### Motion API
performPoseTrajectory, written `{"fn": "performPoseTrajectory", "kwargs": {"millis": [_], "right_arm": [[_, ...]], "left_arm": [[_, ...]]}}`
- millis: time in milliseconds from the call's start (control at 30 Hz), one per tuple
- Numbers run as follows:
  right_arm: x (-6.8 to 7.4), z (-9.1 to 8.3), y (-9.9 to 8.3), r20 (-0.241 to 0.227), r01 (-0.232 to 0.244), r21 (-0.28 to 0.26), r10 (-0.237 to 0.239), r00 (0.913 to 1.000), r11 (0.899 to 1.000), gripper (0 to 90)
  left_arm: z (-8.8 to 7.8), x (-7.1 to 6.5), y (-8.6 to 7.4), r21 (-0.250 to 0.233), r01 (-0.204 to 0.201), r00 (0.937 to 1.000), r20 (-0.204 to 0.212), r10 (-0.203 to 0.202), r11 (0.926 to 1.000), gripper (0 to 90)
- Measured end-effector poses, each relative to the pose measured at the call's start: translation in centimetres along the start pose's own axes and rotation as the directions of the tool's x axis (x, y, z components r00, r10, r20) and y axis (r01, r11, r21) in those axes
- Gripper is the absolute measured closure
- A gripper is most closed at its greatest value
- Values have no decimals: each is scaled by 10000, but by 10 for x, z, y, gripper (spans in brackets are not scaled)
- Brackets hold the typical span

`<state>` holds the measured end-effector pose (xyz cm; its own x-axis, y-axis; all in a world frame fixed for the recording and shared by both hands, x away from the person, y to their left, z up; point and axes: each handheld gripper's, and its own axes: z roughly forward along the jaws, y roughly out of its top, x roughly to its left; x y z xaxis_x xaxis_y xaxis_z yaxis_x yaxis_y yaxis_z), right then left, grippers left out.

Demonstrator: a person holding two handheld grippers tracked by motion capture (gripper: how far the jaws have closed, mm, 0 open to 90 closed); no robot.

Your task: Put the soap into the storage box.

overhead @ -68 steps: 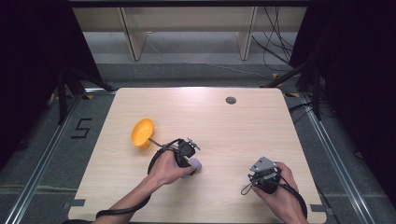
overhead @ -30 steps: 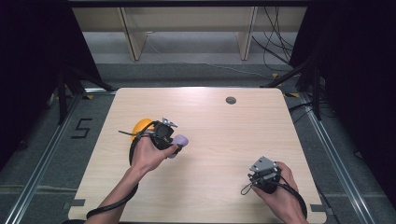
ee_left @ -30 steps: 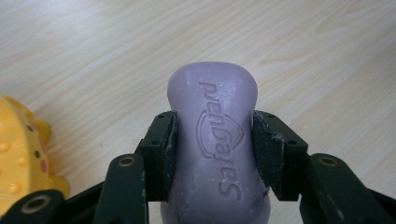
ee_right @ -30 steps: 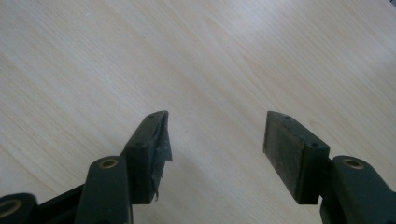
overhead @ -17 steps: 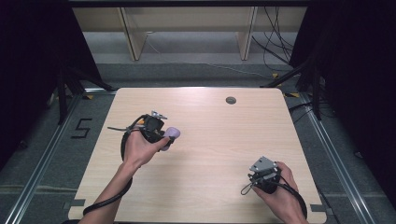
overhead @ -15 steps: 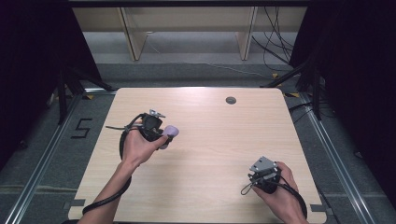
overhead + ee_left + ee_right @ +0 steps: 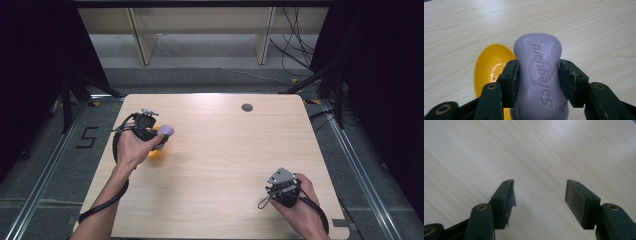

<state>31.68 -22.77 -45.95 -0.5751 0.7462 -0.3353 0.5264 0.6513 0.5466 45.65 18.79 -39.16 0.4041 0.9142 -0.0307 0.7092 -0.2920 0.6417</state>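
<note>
A lilac bar of soap stamped with a brand name is clamped between the black pads of my left gripper, which is shut on it. In the high view the soap hangs at the left of the table, just above a yellow oval dish that my hand mostly covers. The left gripper view has that yellow dish lying on the wood below and to the left of the bar. My right gripper is open over bare wood; in the high view the right gripper rests near the front right corner.
The light wooden table has a small dark round grommet near its far edge. Dark floor, metal rails and black stands surround the table, with cables at the back right.
My left hand has carried the soap leftward and slightly away from me, coming over the yellow dish, which it now mostly hides. The right hand has not moved.
</note>
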Motion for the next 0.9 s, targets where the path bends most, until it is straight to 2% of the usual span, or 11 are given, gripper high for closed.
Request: {"fn": "performPoseTrajectory", "kwargs": {"millis": [33,167,300,367,433,567,600,867,900], "right_arm": [[0,0,0,0,-11,5,11,10000,10000,411],[0,0,0,-20,-23,23,23,10000,10000,411],[1,-1,0,-20,-154,78,154,9999,9999,411],[1,-1,0,-30,-162,85,162,9999,9998,411],[1,0,0,-4,-39,16,39,10000,10000,411],[2,-1,0,-54,-211,112,211,9998,9997,411],[0,0,0,-9,-30,18,30,10000,10000,411],[0,0,0,-19,-25,27,25,10000,10000,411],[-1,0,0,23,171,-28,-171,9999,9998,411]], "left_arm": [[1,2,-1,-146,129,9999,-79,-131,9998,507],[1,16,-2,25,320,9988,-358,-319,9995,507],[5,24,-4,171,501,9970,-602,-490,9986,507],[7,27,-6,47,628,9955,-716,-623,9980,507],[9,29,-6,65,736,9936,-862,-727,9973,507],[14,30,-8,92,1077,9876,-1161,-1060,9941,507],[17,30,-8,12,1170,9853,-1253,-1159,9931,507],[33,31,-9,208,1581,9751,-1605,-1528,9872,507],[35,30,-8,263,1694,9725,-1665,-1628,9852,507]]}}
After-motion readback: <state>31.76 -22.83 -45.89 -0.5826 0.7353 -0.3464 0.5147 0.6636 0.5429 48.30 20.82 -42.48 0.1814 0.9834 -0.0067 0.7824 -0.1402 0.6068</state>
